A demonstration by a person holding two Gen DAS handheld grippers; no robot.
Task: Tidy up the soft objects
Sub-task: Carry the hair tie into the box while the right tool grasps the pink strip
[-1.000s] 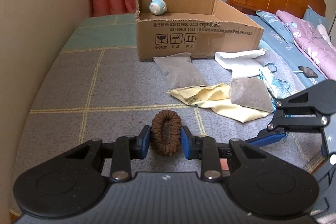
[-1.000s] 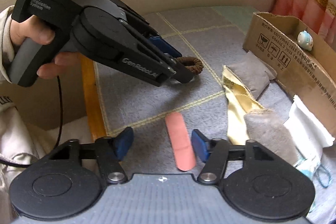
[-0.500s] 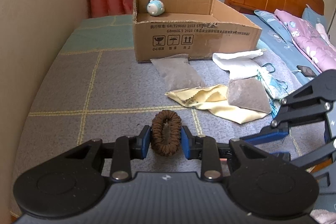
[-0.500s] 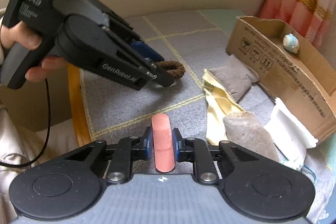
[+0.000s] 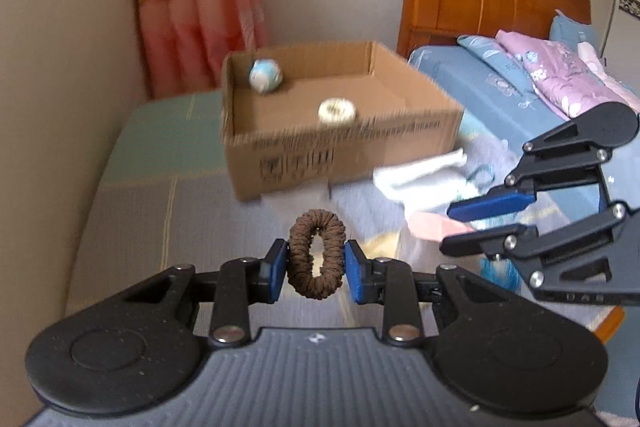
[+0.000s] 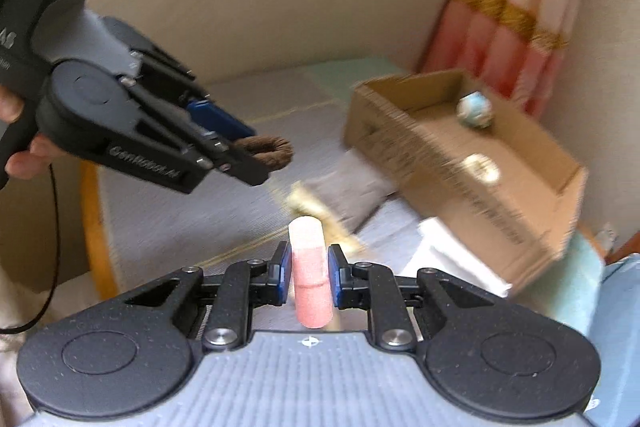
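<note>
Against the frames of a second ago, both grippers now hang in the air over the bed (image 5: pixel 160 187) instead of lying low on its grey cover, and the open cardboard box (image 5: pixel 400 143) at the bed's far end sits closer and lower in both views, so that its floor shows. On that floor lie a blue-and-white ball (image 5: pixel 265 75) in the far left corner and a pale ring (image 5: pixel 337 111) by the near wall; the ring was hidden earlier.

The left gripper (image 5: pixel 317 259) pinches a brown scrunchie (image 5: pixel 317 254) upright between its blue pads, lifted off the cover. The right gripper (image 6: pixel 307 269), spread around the pink strip (image 6: pixel 310 271) a second ago, has closed on it and holds it clear of the bed.

Both views are smeared by motion. The black print on the box's near wall is unreadable now. The cloths beside the box blur together: a white cloth (image 5: pixel 420 175), a grey pouch (image 6: pixel 348 191), a yellow scrap. The person's hand (image 6: pixel 24 155) is cut off at the left edge. On the left gripper's side "GenRobot.AI" can just be read.
</note>
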